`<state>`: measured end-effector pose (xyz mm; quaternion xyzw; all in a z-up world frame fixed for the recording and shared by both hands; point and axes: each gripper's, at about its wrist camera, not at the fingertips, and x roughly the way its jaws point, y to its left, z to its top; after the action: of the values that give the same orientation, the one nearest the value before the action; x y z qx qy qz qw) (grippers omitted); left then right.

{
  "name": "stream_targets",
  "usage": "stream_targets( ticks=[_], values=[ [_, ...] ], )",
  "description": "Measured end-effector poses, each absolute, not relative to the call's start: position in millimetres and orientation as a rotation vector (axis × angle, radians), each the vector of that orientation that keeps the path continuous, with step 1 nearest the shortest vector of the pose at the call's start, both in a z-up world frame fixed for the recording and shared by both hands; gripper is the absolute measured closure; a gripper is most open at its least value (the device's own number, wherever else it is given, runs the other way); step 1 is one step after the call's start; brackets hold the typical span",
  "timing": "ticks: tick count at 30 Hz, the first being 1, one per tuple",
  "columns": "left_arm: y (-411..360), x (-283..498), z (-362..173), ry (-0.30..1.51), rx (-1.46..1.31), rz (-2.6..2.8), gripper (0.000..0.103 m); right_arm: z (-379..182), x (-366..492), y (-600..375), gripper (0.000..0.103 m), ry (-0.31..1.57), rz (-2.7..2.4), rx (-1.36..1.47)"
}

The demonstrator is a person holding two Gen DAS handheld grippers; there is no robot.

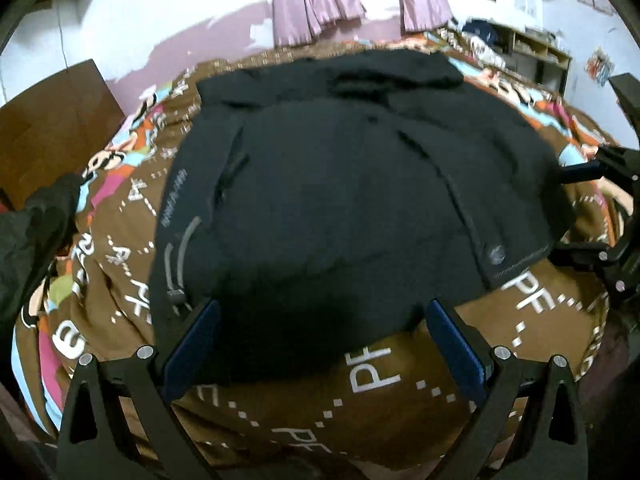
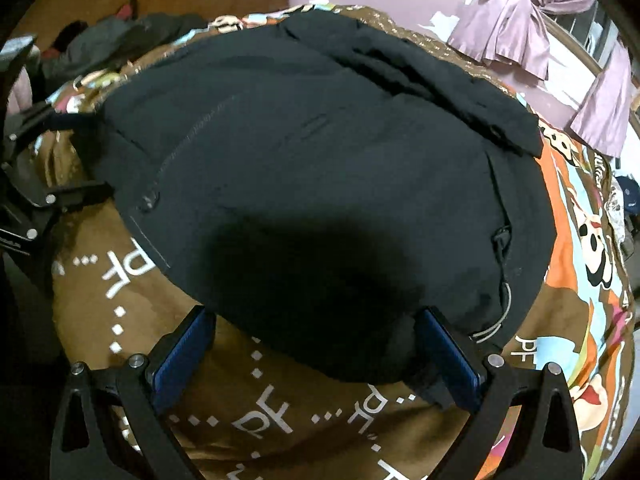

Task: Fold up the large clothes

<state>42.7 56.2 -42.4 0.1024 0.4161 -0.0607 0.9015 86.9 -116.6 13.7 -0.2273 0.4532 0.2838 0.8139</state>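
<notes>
A large black jacket (image 1: 340, 184) lies spread on a brown patterned bedspread (image 1: 400, 412); it also shows in the right wrist view (image 2: 320, 184). My left gripper (image 1: 324, 320) is open, its blue-padded fingers just above the jacket's near hem, holding nothing. My right gripper (image 2: 316, 332) is open too, at the jacket's near edge from the other side, empty. The right gripper shows at the right edge of the left wrist view (image 1: 592, 200); the left gripper shows at the left edge of the right wrist view (image 2: 60, 152).
A pile of dark clothes (image 2: 112, 36) lies by the wooden headboard (image 1: 52, 120). Purple curtains (image 1: 316, 4) hang on the far wall. A shelf with clutter (image 1: 532, 52) stands at the back right. The bedspread (image 2: 280, 420) extends around the jacket.
</notes>
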Motion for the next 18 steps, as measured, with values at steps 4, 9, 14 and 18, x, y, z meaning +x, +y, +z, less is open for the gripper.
stream_targets(
  ticks=[4, 9, 14, 18],
  values=[
    [51, 44, -52, 0.873, 0.252, -0.114, 0.003, 13, 91, -109, 0.0, 0.853, 0.493, -0.558],
    [55, 44, -52, 0.851, 0.25, -0.107, 0.003, 31, 109, -110, 0.0, 0.759, 0.511, -0.484],
    [61, 40, -37, 0.77, 0.181, -0.138, 0.003, 52, 138, -104, 0.0, 0.829, 0.563, -0.346],
    [53, 33, -26, 0.692, 0.225, -0.132, 0.003, 61, 143, -98, 0.0, 0.872, 0.566, -0.303]
  ],
)
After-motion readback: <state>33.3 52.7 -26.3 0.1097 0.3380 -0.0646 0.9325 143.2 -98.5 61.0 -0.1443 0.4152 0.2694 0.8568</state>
